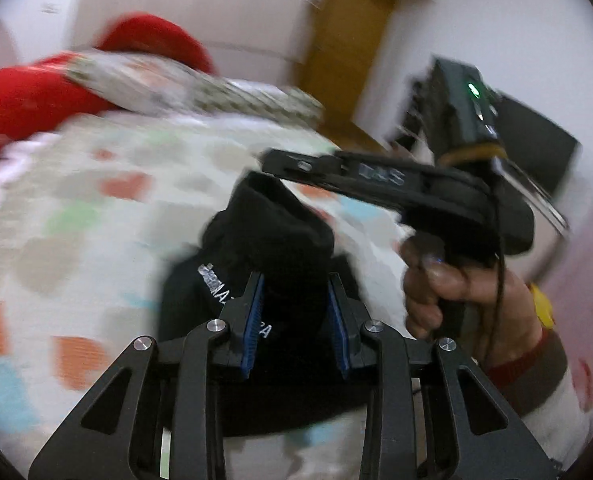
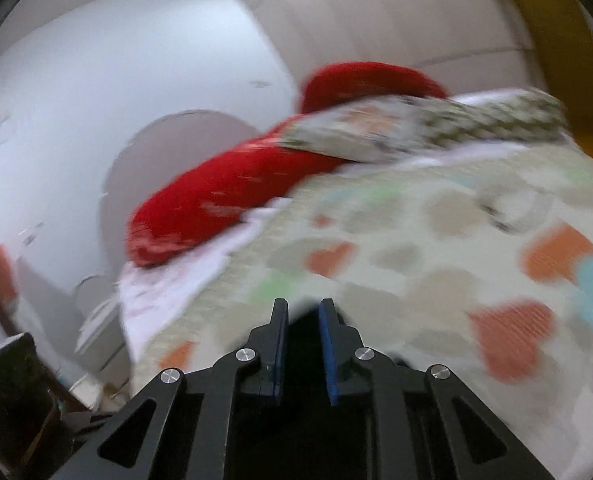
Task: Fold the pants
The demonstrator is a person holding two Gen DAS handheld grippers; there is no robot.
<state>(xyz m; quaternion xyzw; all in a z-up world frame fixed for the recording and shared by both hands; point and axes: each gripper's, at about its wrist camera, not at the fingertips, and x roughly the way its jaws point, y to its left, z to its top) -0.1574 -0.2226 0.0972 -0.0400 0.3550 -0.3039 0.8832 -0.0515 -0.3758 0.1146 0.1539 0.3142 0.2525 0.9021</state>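
Black pants with white lettering hang bunched above a bed with a heart-print cover. My left gripper is shut on them, the cloth pressed between its blue pads. In the left wrist view my right gripper comes in from the right, held by a hand, and its tip holds the upper fold of the pants. In the right wrist view the right gripper has its jaws narrow, with black pants cloth filling the gap. Both views are motion-blurred.
A red pillow and a checked folded blanket lie at the far side of the bed cover. White walls stand behind, with a wooden door at the back. Dark furniture sits at the bed's left.
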